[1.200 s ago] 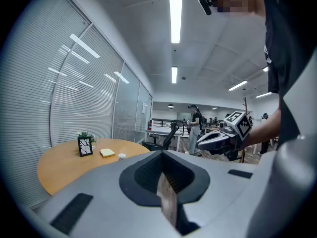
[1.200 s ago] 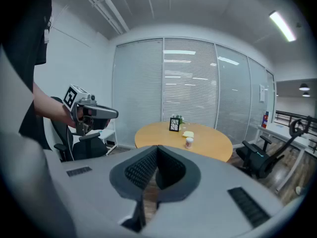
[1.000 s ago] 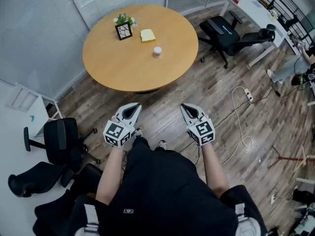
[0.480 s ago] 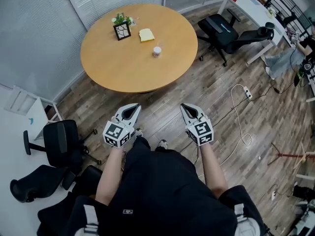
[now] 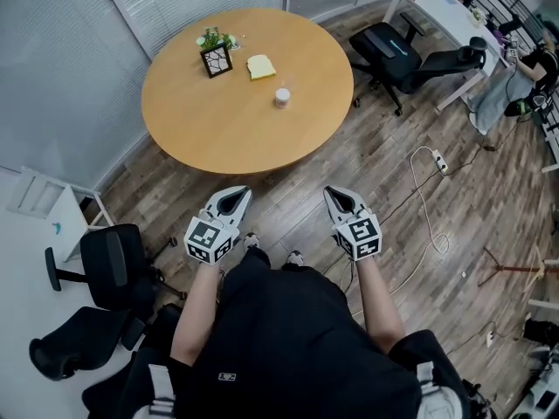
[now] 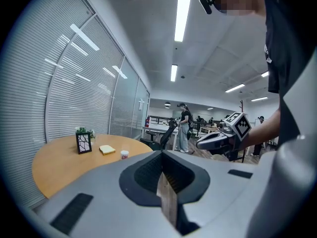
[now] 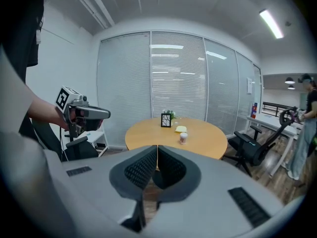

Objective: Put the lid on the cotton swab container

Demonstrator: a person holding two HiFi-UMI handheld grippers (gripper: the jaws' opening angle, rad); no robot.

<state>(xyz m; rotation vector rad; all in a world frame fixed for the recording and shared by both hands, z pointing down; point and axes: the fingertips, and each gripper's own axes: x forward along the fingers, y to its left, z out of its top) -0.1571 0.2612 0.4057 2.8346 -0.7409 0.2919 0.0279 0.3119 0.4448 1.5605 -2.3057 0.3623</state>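
A small white cotton swab container (image 5: 282, 98) stands near the middle of the round wooden table (image 5: 210, 120), far ahead of both grippers; it is too small to tell whether a lid is on it. It also shows as the container (image 6: 124, 154) and the container (image 7: 183, 138) in the two gripper views. My left gripper (image 5: 234, 194) and right gripper (image 5: 337, 194) hang side by side over the wood floor, short of the table's near edge. The left gripper (image 6: 162, 157) and the right gripper (image 7: 157, 150) are both shut and hold nothing.
On the table's far side sit a yellow pad (image 5: 260, 65) and a black framed holder with a small plant (image 5: 217, 55). Black office chairs stand at the right (image 5: 410, 58) and lower left (image 5: 109, 264). A cable with a power strip (image 5: 441, 171) lies on the floor.
The head view has shifted a little, so the table and container sit slightly lower in the frame. Both grippers stay shut, side by side, in nearly the same place.
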